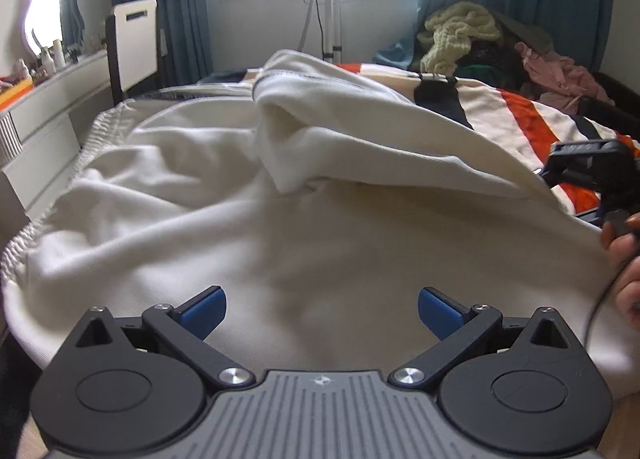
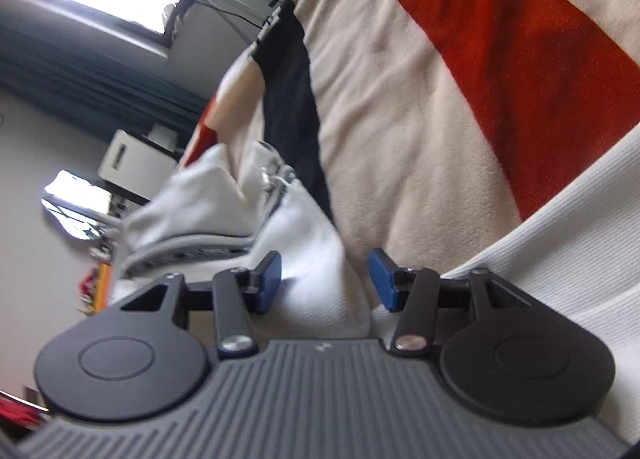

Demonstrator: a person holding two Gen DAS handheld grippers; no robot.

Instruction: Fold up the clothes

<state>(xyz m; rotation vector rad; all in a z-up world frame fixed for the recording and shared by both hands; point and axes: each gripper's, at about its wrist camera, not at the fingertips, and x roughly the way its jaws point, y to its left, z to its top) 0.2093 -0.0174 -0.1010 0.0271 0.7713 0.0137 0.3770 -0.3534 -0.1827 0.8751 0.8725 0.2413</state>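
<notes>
**Cream garment lies ahead of both claws; right claw is at its lifted edge**

A cream sweatshirt-like garment (image 1: 224,187) lies rumpled across the near part of the bed, on a striped blanket (image 1: 532,119) of cream, orange and navy. Its ribbed hem runs along the bed's left edge; a loose fold, perhaps a sleeve, rises in the middle and slopes down toward the bed's right side.

The left gripper (image 1: 322,313) hovers just above the garment's near, flat part, jaws wide apart with nothing between the blue pads, only cloth lying below.

The right gripper (image 2: 324,279) is tipped onto its side at the garment's right-hand edge. Its jaws stand partly apart, and a ridge of cream cloth sits in the gap; the pads do not appear to press on it, though motion blur leaves this uncertain. In the left wrist view the right gripper's black body (image 1: 592,171) sits right at that lifted edge, so the right hand looks nearer a usable grip. The garment's long axis seems to run away from the near edge toward the window.
</notes>
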